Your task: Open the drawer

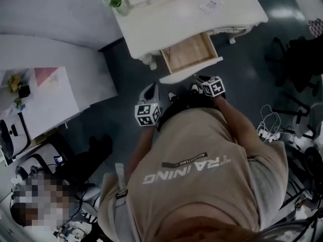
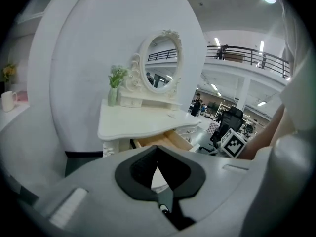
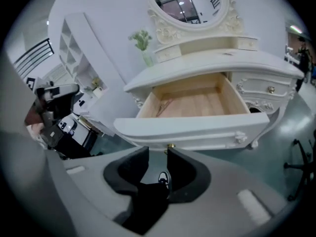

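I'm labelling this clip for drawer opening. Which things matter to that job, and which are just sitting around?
Job: drawer, knob, dressing table, right gripper.
Just there: mirror, flower vase, mug, office chair.

"TRAINING" on the person's shirt (image 1: 202,135)
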Motion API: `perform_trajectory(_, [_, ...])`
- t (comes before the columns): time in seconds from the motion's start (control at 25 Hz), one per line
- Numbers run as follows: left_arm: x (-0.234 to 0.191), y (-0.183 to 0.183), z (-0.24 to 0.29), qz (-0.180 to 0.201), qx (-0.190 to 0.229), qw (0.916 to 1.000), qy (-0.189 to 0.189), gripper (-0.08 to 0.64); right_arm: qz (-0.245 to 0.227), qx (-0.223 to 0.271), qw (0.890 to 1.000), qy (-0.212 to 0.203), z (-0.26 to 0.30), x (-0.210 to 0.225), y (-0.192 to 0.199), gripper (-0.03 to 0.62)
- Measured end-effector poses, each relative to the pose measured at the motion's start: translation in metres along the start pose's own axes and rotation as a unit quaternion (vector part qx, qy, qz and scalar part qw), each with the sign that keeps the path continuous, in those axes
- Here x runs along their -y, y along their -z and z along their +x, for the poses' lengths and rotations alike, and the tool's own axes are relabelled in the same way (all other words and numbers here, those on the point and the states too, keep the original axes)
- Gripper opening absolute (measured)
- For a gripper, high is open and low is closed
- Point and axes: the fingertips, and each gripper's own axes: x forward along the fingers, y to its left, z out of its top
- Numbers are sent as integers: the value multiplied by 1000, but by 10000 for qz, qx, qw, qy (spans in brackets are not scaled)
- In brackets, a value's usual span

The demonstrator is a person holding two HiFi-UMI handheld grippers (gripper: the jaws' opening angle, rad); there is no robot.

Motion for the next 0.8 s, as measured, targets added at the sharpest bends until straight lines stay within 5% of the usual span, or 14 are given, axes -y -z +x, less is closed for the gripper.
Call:
perform_trajectory(0.16, [17, -46, 8, 219, 520, 9984, 102, -2, -674, 857, 9934, -348, -59, -19, -45, 8])
perform_trajectory(0.24, [24, -59, 9, 340, 618, 9974, 134, -2, -1037, 1390, 9842, -359, -92, -36, -72, 3])
perform_trajectory(0.6, [72, -157, -26, 1090, 1479, 9830, -13, -2, -2408, 3583, 9020, -37, -246, -116, -206, 3])
perform_trajectory(0.8, [95, -205, -56, 1245, 2142, 9688, -53, -2, -2751, 3885, 8784, -427, -270, -134, -229, 3])
